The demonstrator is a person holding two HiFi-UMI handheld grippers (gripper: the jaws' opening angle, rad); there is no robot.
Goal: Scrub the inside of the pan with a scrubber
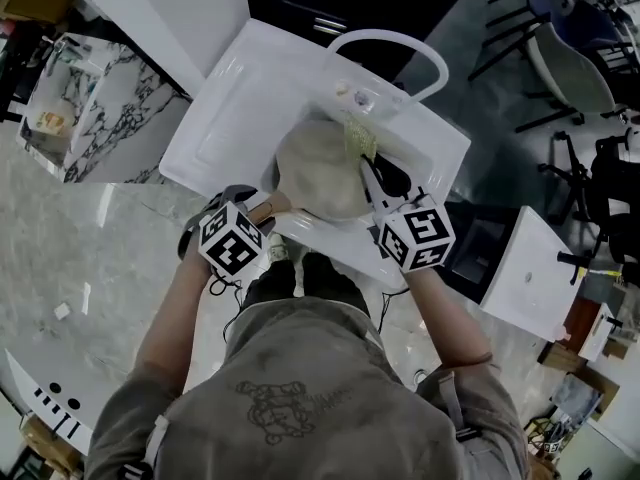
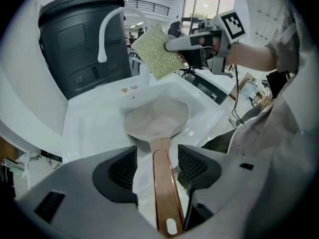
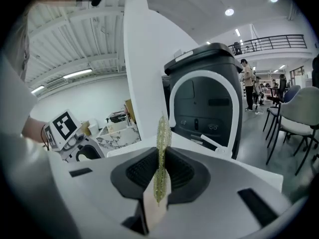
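My left hand-held gripper [image 2: 157,153] sits at the lower left of the head view, jaws spread wide and gripping nothing. The copper-coloured handle [image 2: 164,193] runs between them with a gap on each side, so neither pad presses on it. Its long axis climbs from the bottom centre of the left gripper view straight up to the bowl of the round, pale-lined pan [image 2: 157,118]. The pan lies in the white sink basin [image 1: 230,98], at the middle of the head view, below the white arched faucet [image 1: 400,43].

This hand is the nearer one to the handle. As I judge it, closing on the handle to steady the pan is the move that everything here turns on.

To the right, my right hand-held gripper [image 3: 162,171] is clenched on the flat yellow-green mesh scrubber [image 3: 162,148]. The scrubber hangs above the pan's far rim, apart from it, in the upper middle of the left gripper view.

I count one pan, one scrubber, one basin, one faucet and two hand-held grippers.
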